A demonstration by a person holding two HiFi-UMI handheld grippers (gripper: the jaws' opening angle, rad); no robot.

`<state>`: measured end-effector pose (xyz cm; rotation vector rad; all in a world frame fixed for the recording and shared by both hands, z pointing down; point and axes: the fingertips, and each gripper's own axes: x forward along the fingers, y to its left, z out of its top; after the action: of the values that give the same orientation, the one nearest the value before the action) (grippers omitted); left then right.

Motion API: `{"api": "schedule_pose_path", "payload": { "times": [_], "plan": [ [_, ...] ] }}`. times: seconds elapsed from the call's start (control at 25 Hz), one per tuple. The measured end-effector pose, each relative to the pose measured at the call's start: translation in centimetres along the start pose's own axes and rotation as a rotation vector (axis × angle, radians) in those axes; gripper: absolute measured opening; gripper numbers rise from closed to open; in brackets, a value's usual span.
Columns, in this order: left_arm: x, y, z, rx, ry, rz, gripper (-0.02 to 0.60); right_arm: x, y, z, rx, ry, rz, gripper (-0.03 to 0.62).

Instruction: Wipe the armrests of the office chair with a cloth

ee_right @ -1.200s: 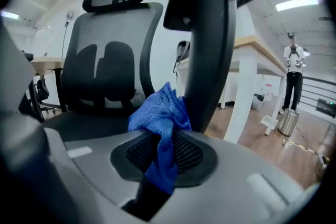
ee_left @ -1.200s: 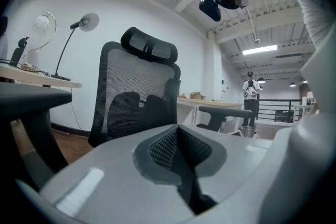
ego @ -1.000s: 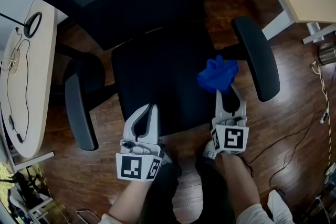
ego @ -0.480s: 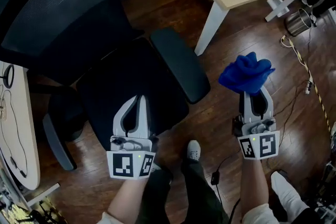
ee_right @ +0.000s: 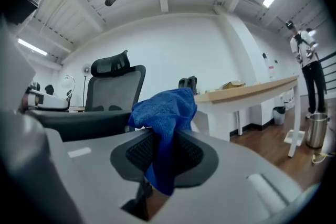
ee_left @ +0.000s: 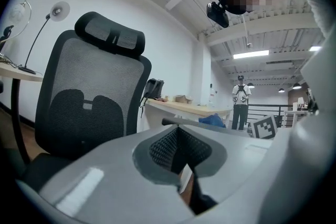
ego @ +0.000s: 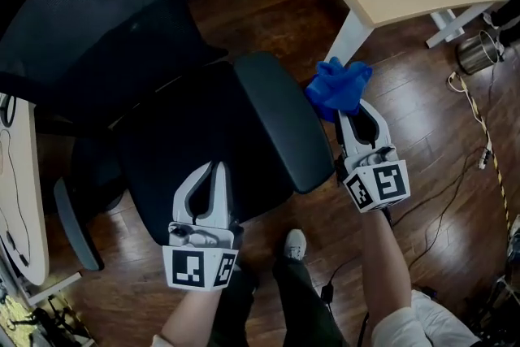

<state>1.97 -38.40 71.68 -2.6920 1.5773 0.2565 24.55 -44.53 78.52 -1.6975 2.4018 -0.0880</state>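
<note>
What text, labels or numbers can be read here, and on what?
No readable text in any view.
Left gripper and right gripper: black-and-white square markers only, no letters.
Black mesh office chair, blue terry cloth: no print visible.

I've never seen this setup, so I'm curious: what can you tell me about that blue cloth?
The blue cloth looks like soft, fuzzy terry fabric, bunched into a crumpled wad. The right gripper has its jaws shut on it, and a fold hangs down between them. It sits beside the far end of the armrest; whether they touch is unclear.
</note>
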Motion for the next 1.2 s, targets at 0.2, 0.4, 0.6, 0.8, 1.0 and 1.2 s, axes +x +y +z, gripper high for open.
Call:
{"api": "schedule_pose_path", "payload": {
  "times": [0.2, 0.4, 0.6, 0.8, 1.0, 1.2],
  "plan": [
    [-1.4, 2.7, -2.0, 0.021, -0.001, 0.02, 0.094, 2.0, 1.3, -6.7, 0.062, 0.111, 0.036, 0.077],
    [-3.0, 5.1, -4.3, 0.024, -0.001, 0.041, 0.092, 2.3, 0.7, -10.3, 0.121, 0.09, 0.005, 0.077],
    [-5.4, 7.5, -6.4, 0.034, -0.002, 0.053, 0.092, 0.6, 1.3, -14.7, 0.119, 0.127, -0.021, 0.077],
    [-6.2, 7.6, -6.8, 0.036, -0.001, 0.041, 0.092, -1.1, 2.0, -20.8, 0.125, 0.179, -0.044, 0.077],
    [-6.0, 5.9, -2.3, 0.033, 0.013, 0.018, 0.094, -2.5, 2.1, -18.0, 0.113, 0.12, -0.057, 0.077],
    [-4.8, 2.9, 11.7, 0.052, 0.023, -0.015, 0.092, -5.0, 1.8, 6.6, 0.003, -0.028, -0.088, 0.077]
  ]
}}
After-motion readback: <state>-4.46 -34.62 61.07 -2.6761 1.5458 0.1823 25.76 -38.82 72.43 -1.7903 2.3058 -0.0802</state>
